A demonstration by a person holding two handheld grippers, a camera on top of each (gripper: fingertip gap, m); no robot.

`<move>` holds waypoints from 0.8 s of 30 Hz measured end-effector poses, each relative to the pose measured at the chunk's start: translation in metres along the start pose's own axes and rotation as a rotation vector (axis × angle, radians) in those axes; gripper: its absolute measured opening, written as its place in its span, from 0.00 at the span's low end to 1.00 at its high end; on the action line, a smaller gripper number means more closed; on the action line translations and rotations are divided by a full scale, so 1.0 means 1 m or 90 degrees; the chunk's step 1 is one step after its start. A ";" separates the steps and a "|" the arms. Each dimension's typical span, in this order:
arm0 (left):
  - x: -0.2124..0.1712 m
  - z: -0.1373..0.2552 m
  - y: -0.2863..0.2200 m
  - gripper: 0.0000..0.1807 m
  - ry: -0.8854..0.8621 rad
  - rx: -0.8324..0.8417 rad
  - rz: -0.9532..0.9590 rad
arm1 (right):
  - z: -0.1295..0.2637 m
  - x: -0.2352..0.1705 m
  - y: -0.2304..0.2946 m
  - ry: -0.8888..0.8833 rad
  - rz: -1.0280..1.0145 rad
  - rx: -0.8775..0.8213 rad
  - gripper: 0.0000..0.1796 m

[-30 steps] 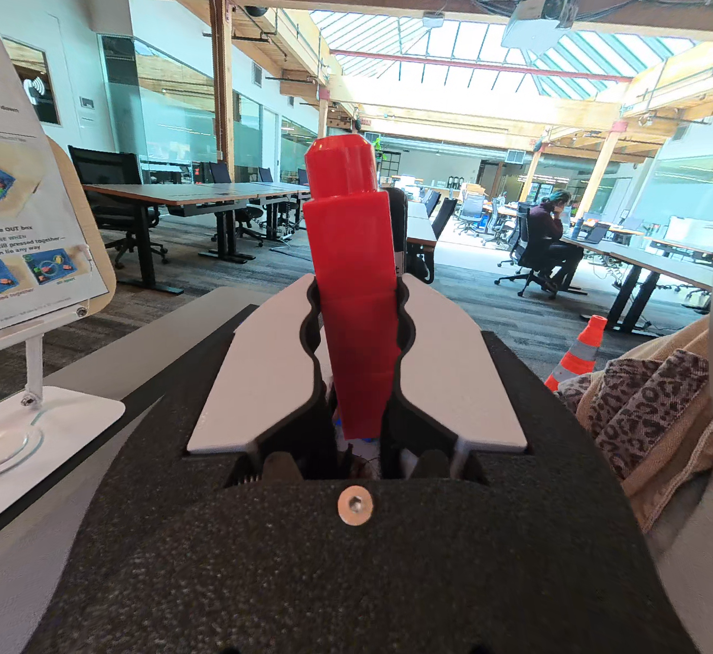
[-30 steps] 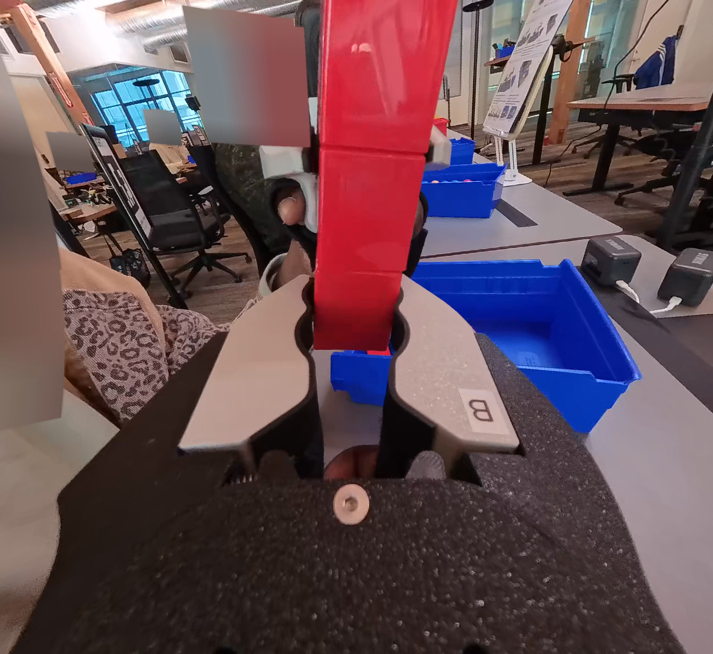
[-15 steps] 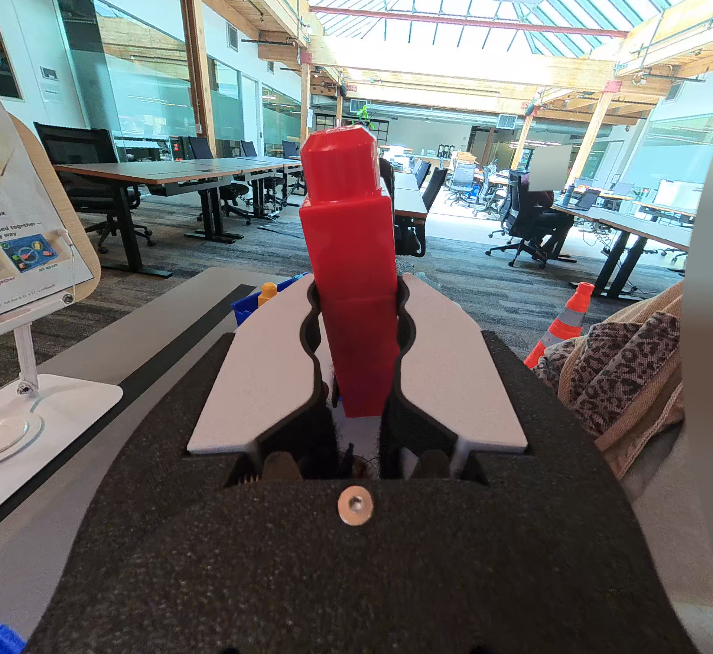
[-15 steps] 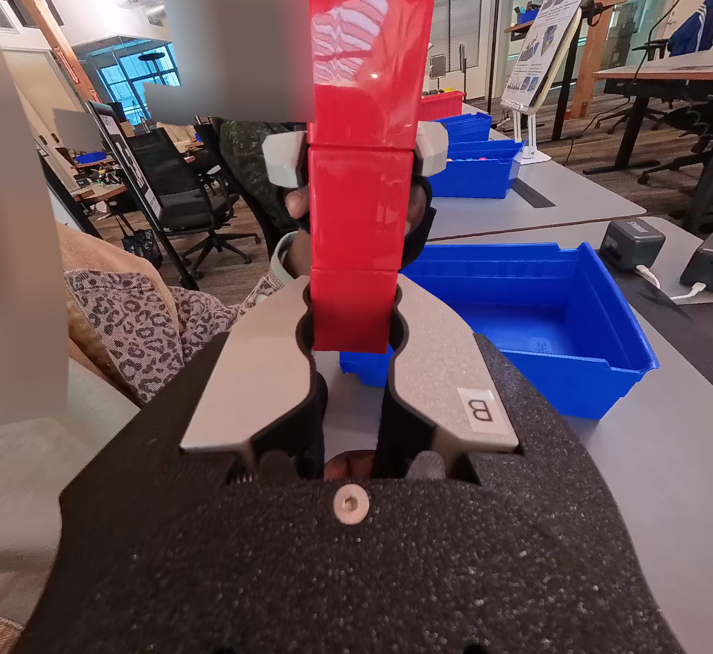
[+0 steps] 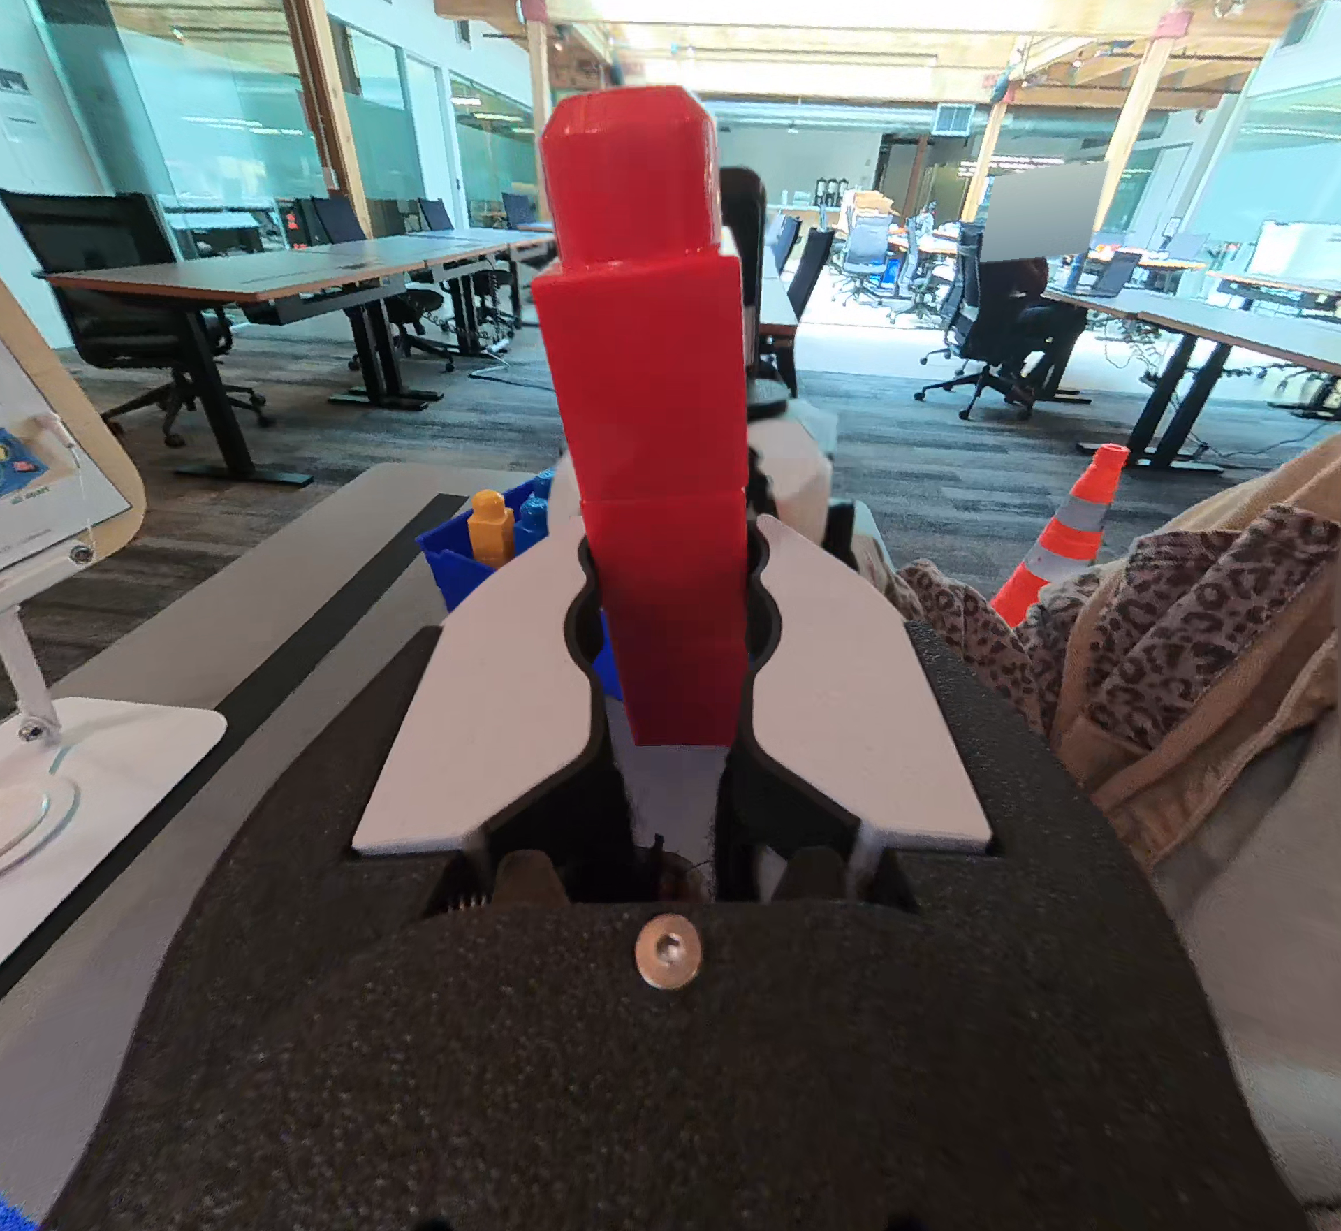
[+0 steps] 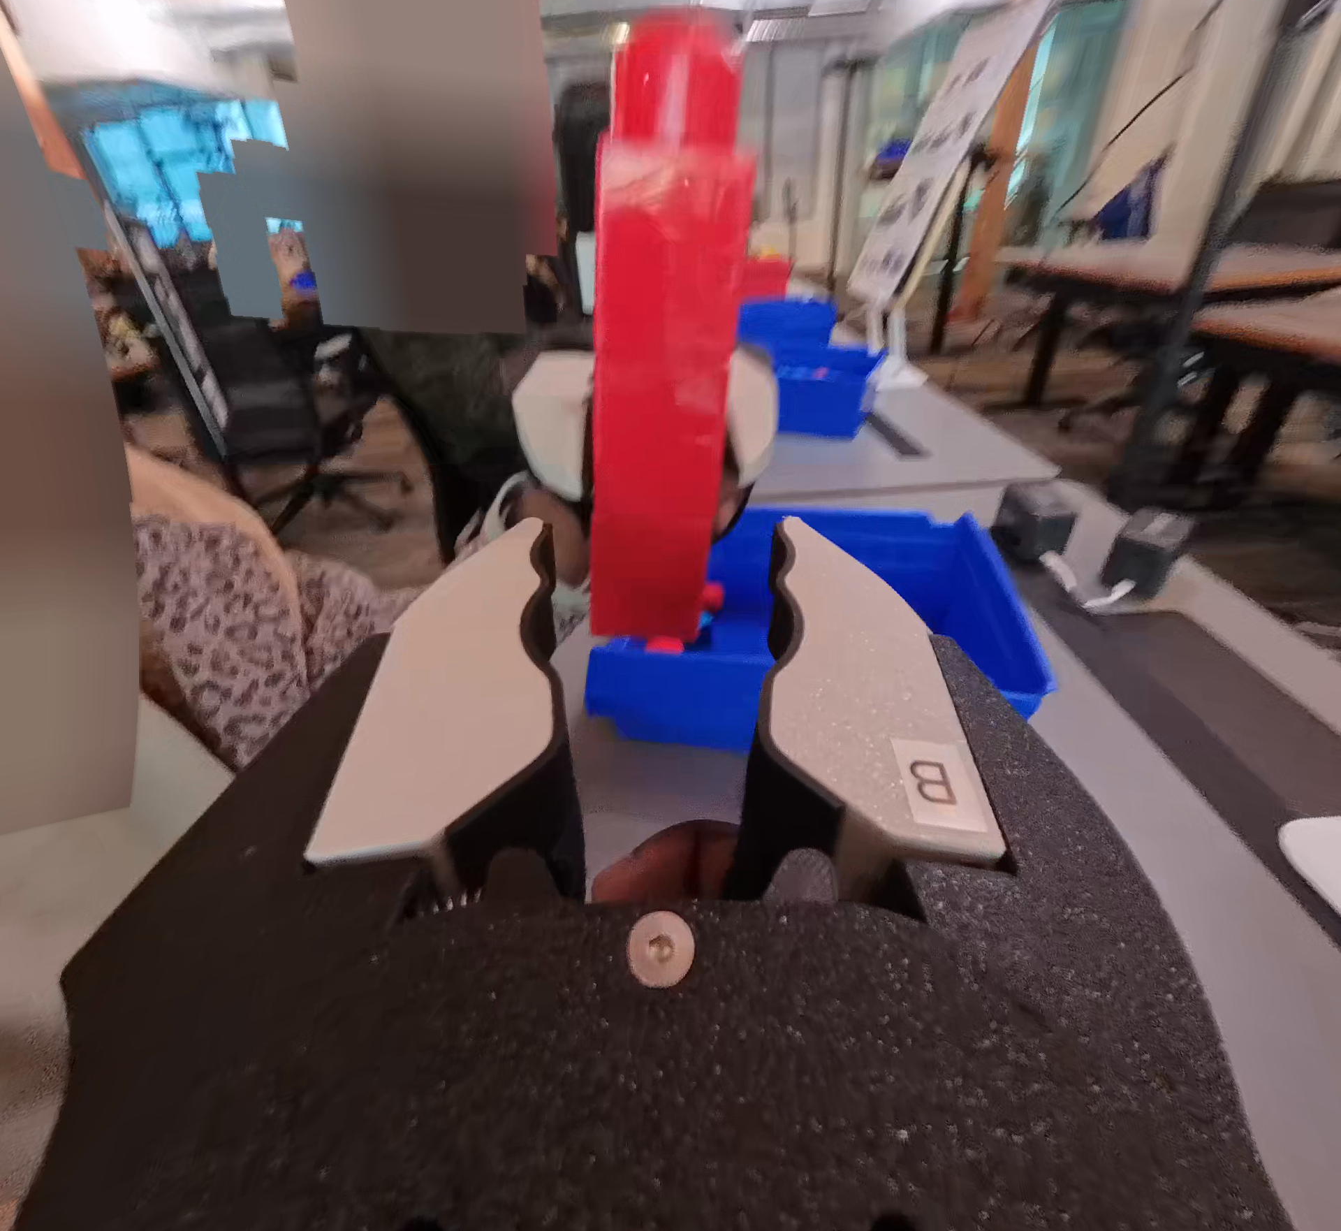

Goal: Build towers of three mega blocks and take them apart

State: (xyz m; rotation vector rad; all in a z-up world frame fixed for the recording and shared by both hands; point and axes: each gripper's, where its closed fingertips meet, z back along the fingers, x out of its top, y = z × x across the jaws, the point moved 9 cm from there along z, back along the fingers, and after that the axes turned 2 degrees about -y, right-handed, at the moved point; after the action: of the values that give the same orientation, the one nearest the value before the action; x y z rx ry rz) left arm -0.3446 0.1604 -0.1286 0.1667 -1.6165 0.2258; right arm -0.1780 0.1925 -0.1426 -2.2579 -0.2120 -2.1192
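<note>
A tower of red mega blocks (image 5: 646, 398) stands upright between the fingers of my left gripper (image 5: 671, 528), which is shut on its lower part. In the blurred right wrist view the same red tower (image 6: 664, 361) is held from behind by the left gripper's white fingers (image 6: 551, 427). My right gripper (image 6: 662, 528) is open, its jaws apart on either side of the tower's bottom end without touching it. A blue bin (image 6: 943, 586) lies on the grey table just behind the tower.
Another blue bin (image 5: 453, 568) with a yellow block (image 5: 490, 528) and blue blocks sits ahead of the left gripper. A sign stand (image 5: 43, 761) is at the left. More blue bins (image 6: 820, 383) and black adapters (image 6: 1030, 528) are farther back. A person's leopard-print sleeve (image 5: 1161, 615) is at the right. The tips of both grippers are at nearly the same place.
My right gripper has opened, let go of the tower's bottom and drawn back a little. My left gripper still holds the tower and has tilted down, bringing the bin with blocks into view.
</note>
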 end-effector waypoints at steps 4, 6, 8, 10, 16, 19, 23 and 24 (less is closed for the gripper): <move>-0.010 -0.014 0.000 0.20 0.060 -0.028 0.017 | 0.016 0.017 0.000 -0.146 -0.020 -0.002 0.31; -0.016 -0.025 -0.002 0.20 0.089 -0.042 0.018 | 0.011 0.016 -0.001 -0.144 -0.012 -0.014 0.32; -0.019 -0.034 -0.003 0.20 0.106 -0.049 0.027 | 0.007 0.014 0.000 -0.131 -0.006 -0.008 0.23; -0.019 -0.038 -0.003 0.20 0.103 -0.036 0.022 | 0.005 0.015 0.001 -0.139 -0.018 -0.003 0.20; -0.013 -0.036 -0.008 0.20 0.107 0.002 -0.006 | 0.008 0.018 0.003 -0.138 -0.016 -0.007 0.20; -0.012 -0.036 -0.009 0.20 0.108 0.007 -0.016 | 0.009 0.018 0.004 -0.138 -0.003 -0.004 0.20; -0.013 -0.034 -0.007 0.20 0.106 -0.003 -0.016 | 0.012 0.015 0.003 -0.127 0.006 0.005 0.20; -0.012 -0.032 -0.007 0.19 0.099 -0.008 -0.015 | 0.013 0.014 0.002 -0.127 0.005 0.013 0.20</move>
State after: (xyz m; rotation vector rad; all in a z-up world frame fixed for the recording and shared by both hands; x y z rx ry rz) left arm -0.3107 0.1610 -0.1392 0.1543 -1.4601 0.2057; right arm -0.1640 0.1929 -0.1290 -2.4520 -0.2291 -1.8775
